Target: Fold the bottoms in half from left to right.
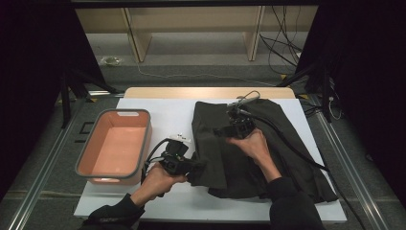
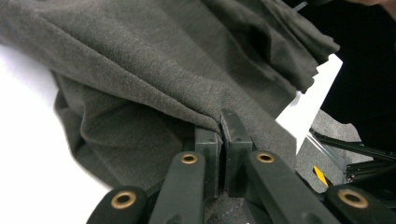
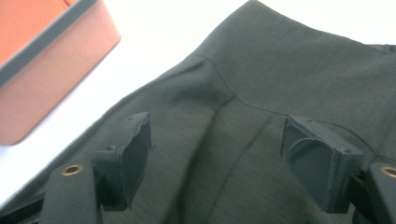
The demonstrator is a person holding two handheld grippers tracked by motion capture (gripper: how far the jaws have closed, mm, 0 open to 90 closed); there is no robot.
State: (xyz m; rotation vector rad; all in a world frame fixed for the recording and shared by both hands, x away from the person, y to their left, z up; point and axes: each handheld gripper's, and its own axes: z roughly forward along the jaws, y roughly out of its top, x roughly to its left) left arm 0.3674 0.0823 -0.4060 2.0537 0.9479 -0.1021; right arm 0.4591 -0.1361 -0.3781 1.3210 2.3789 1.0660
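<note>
While the left gripper (image 2: 223, 135) is pinching a fold of the dark cloth (image 2: 154, 70) between pressed-together jaws, the right gripper (image 3: 215, 154) is hanging over the same cloth with its jaws spread wide, nothing between them.

Left gripper (image 1: 184, 164): sitting at the cloth's near left edge, gripped by the left hand (image 1: 160, 179); a black cable is looping off it toward the bin. In its own view the fabric is bunching and lifting where the jaws meet, grey-green knit, creased.

Right gripper (image 1: 238, 125): hovering over the upper middle of the cloth, held by the right hand (image 1: 253, 146), a cable trailing away to the right across the fabric. Its view is looking down on smooth cloth with a seam line running across; whether the jaw tips are touching the fabric, cannot tell.

Cloth (image 1: 258, 148): lying on the right half of the white table (image 1: 167, 115), spreading toward the near right corner.

Bin (image 1: 115, 146): orange with a grey rim, standing on the table's left side, apart from the cloth; its corner is also showing in the right gripper view (image 3: 42, 70).

Dark sleeves are entering from the bottom edge.
</note>
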